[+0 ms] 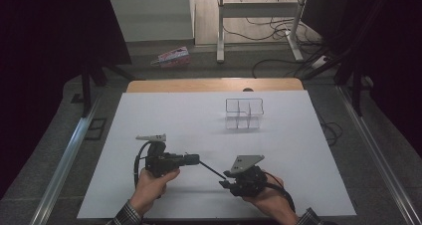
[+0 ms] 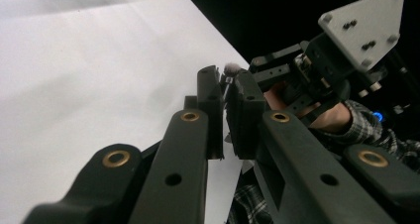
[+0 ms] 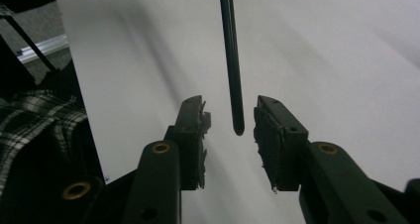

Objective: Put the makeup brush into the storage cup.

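Note:
A thin black rod (image 1: 211,169) hangs just above the white table, running between the two grippers. My left gripper (image 1: 195,159) points right and is shut on one end of it; in the left gripper view its jaws (image 2: 225,85) press together on something thin. My right gripper (image 1: 225,180) faces it from the right. In the right gripper view the rod (image 3: 230,60) comes down from the top, and its rounded end hangs between the jaws of the right gripper (image 3: 230,117), which stand apart with a gap on each side. The right gripper (image 2: 270,68) also appears beyond the left jaws.
A clear divided tray (image 1: 244,113) stands on the white table sheet (image 1: 169,115) at the back right of centre. The table's front edge runs just under both hands. A pink box (image 1: 172,56) lies on the floor beyond the table.

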The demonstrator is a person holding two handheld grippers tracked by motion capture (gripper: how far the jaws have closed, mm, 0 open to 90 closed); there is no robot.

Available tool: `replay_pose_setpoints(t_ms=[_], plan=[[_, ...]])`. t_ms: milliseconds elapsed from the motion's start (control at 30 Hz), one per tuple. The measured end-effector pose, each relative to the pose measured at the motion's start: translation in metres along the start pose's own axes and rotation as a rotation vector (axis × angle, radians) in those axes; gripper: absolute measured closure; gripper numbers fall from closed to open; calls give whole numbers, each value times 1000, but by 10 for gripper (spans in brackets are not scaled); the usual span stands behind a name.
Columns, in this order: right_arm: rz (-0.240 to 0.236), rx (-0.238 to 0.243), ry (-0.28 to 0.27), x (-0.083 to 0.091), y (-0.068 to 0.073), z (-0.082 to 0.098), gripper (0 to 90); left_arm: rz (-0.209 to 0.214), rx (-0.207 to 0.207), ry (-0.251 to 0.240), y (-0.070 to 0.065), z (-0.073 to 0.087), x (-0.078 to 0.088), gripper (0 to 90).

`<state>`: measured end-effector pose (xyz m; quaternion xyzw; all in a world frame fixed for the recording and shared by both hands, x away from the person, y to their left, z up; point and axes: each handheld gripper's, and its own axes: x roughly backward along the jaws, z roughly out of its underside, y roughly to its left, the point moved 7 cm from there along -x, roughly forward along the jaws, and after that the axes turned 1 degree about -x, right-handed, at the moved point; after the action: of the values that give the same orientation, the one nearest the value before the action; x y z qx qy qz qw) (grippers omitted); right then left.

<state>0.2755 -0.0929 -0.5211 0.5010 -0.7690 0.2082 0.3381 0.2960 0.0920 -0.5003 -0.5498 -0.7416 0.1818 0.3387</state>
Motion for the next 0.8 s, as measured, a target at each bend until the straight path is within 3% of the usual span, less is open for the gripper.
replay_pose_setpoints(t_ms=[233,800], plan=[[-25,-19,-16,0,1,-11,597,-26,-52,57,-5,2,-7,855],[-51,13,-34,-9,6,-33,751,-45,-95,134,-13,8,-23,855]])
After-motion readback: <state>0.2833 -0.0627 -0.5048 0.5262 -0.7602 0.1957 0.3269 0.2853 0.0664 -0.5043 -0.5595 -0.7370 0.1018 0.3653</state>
